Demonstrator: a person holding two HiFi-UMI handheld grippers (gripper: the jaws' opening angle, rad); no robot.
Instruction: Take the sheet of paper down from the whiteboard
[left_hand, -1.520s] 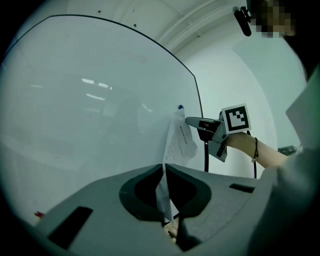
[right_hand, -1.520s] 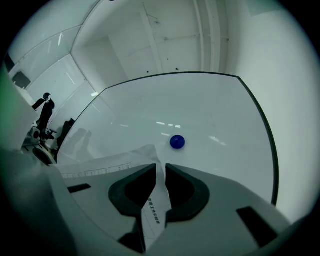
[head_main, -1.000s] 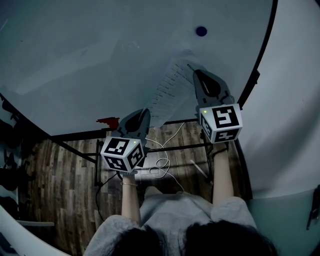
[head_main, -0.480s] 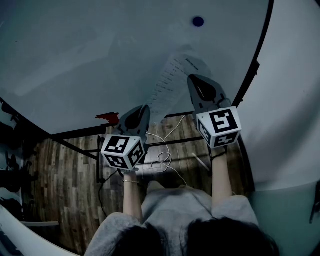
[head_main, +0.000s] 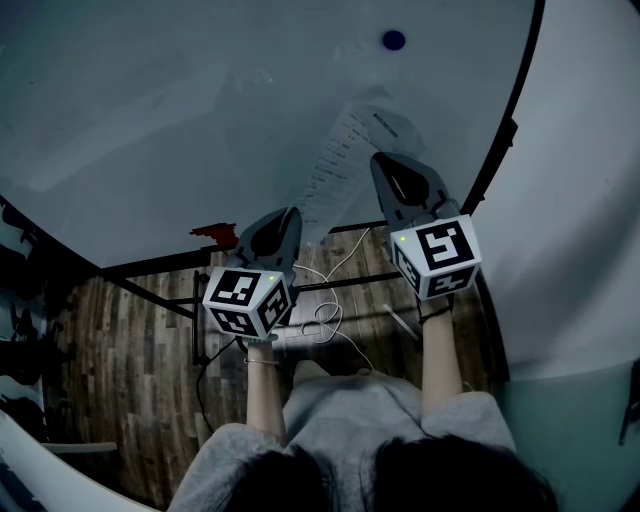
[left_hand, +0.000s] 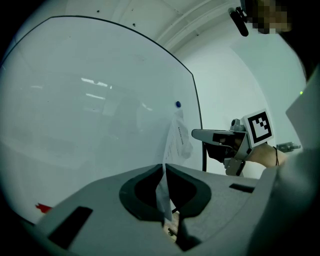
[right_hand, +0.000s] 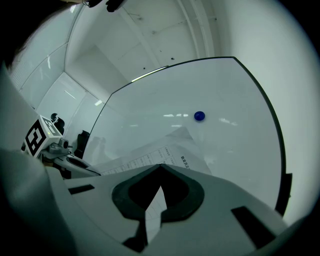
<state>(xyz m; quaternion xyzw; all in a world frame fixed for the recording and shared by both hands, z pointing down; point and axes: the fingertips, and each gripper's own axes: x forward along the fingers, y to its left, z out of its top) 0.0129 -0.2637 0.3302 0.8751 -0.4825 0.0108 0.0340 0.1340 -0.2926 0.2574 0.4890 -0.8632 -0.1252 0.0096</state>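
below the blue magnet (head_main: 394, 40) on the whiteboard (head_main: 180, 120), apart from it, the sheet of paper (head_main: 335, 170) runs slanted from the left gripper (head_main: 292, 213), clenched on its lower end, up to the right gripper (head_main: 376, 157), clenched near its top.

Indoor workroom, office or lab in kind, dimly lit. Large black-framed whiteboard (head_main: 200, 120) with a blue magnet (head_main: 394, 40) near its top; wood-plank floor (head_main: 130, 360) beneath it (loose white cable (head_main: 325, 323) lying there); plain white wall (head_main: 580, 200) to its right.
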